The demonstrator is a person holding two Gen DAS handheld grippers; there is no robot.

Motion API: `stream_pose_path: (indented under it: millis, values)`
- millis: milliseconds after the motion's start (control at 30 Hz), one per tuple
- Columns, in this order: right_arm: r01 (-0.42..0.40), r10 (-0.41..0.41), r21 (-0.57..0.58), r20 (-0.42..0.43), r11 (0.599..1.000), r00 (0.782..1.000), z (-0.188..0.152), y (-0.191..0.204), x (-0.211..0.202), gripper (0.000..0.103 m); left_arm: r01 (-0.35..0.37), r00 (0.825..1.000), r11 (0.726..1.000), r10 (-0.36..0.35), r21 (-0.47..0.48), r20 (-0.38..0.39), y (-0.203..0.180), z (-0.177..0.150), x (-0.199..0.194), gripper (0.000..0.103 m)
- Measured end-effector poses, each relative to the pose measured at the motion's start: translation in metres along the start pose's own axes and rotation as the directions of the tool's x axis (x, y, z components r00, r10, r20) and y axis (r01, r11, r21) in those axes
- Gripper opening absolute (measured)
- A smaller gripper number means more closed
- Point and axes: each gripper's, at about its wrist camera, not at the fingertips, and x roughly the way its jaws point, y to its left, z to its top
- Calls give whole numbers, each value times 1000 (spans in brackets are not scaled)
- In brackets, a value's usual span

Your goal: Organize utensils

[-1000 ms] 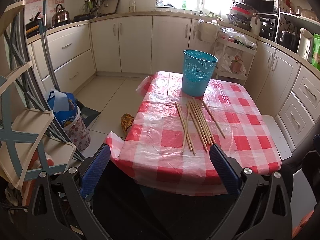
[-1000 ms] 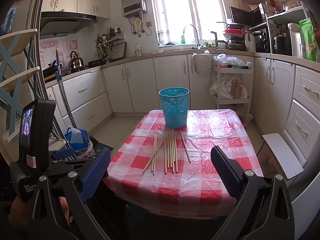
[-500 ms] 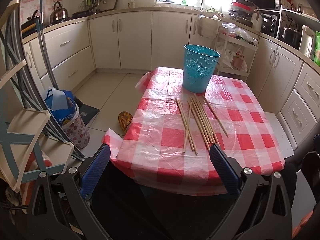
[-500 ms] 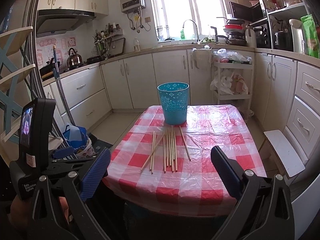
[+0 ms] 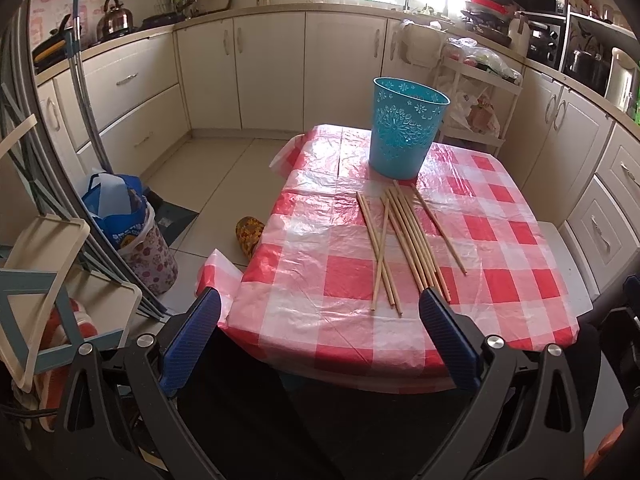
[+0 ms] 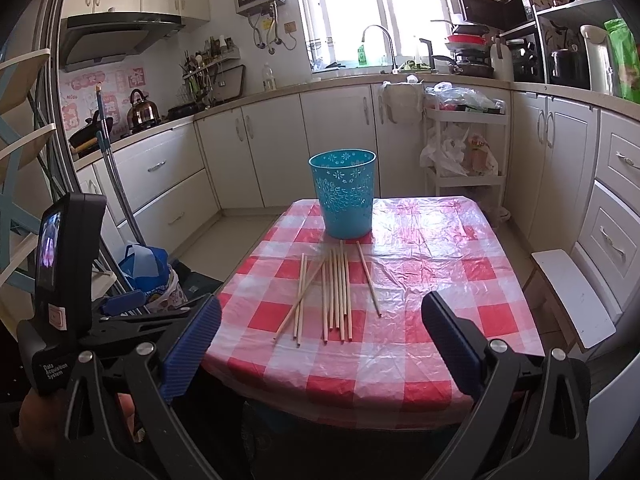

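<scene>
Several long wooden chopsticks (image 5: 404, 240) lie side by side on a red-and-white checked tablecloth (image 5: 348, 280); they also show in the right wrist view (image 6: 336, 292). A teal plastic basket (image 5: 404, 130) stands upright just beyond them, also in the right wrist view (image 6: 345, 196). My left gripper (image 5: 320, 340) is open and empty, held before the table's near edge. My right gripper (image 6: 320, 344) is open and empty, also short of the near edge. The left gripper's body with its small screen (image 6: 64, 280) shows at the left of the right wrist view.
White kitchen cabinets (image 5: 272, 68) ring the room. A blue bag in a flowered bin (image 5: 128, 224) and a folded rack (image 5: 48, 264) stand left of the table. A white stool (image 6: 572, 296) stands at the table's right. A slipper (image 5: 250, 236) lies on the floor.
Both grippers have moved forward toward the table; the chopsticks and basket look larger and nearer. Both stay open and empty.
</scene>
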Motion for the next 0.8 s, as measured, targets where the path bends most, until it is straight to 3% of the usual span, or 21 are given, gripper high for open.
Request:
stream_pose_path:
  millis: [800]
  values:
    - [4, -4, -2, -28, 1000, 1000, 3, -8, 23, 96, 9, 1000, 1000, -9, 1, -25, -2, 6, 23, 95]
